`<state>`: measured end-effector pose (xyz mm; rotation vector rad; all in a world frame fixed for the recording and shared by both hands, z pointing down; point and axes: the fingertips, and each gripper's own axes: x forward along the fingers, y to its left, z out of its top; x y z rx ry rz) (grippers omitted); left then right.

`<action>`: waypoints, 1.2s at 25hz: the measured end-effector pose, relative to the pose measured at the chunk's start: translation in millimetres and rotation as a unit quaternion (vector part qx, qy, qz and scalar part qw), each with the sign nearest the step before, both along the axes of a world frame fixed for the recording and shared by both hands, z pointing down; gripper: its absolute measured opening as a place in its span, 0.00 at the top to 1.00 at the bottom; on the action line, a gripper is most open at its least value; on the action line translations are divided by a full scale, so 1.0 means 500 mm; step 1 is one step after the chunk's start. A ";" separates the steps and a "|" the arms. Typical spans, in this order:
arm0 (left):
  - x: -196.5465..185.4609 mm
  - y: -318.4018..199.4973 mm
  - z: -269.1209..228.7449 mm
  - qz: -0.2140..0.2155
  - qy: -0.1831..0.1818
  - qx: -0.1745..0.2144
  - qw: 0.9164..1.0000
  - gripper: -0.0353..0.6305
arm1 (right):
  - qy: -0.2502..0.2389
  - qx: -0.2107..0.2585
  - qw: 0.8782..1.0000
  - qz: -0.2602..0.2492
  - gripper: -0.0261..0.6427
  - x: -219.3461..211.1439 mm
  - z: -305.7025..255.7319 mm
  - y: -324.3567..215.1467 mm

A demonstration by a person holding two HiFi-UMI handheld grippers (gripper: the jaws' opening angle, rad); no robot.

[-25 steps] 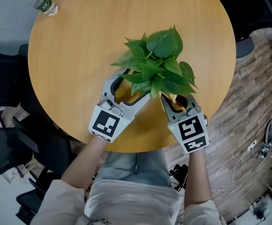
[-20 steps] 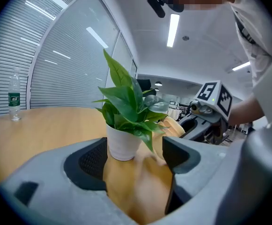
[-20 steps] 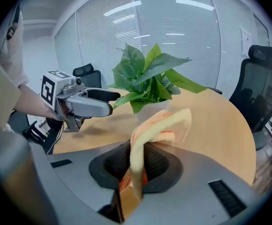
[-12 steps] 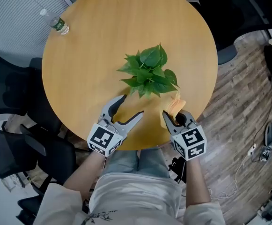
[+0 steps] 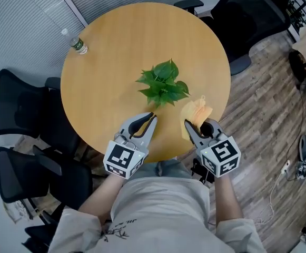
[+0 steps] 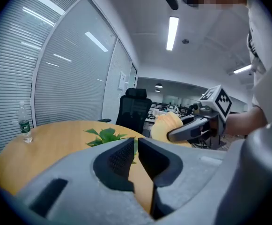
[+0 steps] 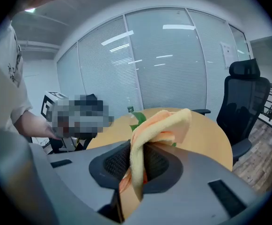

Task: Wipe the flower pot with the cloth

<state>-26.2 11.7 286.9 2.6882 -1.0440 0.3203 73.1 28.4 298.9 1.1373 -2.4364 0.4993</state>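
Orange cloth point(image 7: 160, 124) pinched in right claw point(image 7: 136, 162); left claw point(image 6: 136, 148) closing, empty.

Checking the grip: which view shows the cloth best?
The right gripper view: the cloth hangs pinched between the jaws of the right gripper, close up. The head view shows it bunched at that gripper's tip; the left gripper view, a small orange bundle there.

Left claw point(image 5: 151, 120) closing, empty; right claw point(image 5: 194, 124) clamped on cloth point(image 5: 196, 112).
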 end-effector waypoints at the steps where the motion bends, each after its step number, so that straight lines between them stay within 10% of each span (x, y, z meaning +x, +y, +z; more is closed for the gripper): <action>1: 0.001 0.005 -0.011 -0.002 0.001 0.004 1.000 0.90 | -0.006 0.006 1.000 0.000 0.88 0.001 -0.018 -0.001; 30: -0.009 0.027 -0.081 -0.038 0.016 0.001 0.999 0.93 | -0.110 0.052 0.992 -0.043 0.88 -0.072 -0.157 0.014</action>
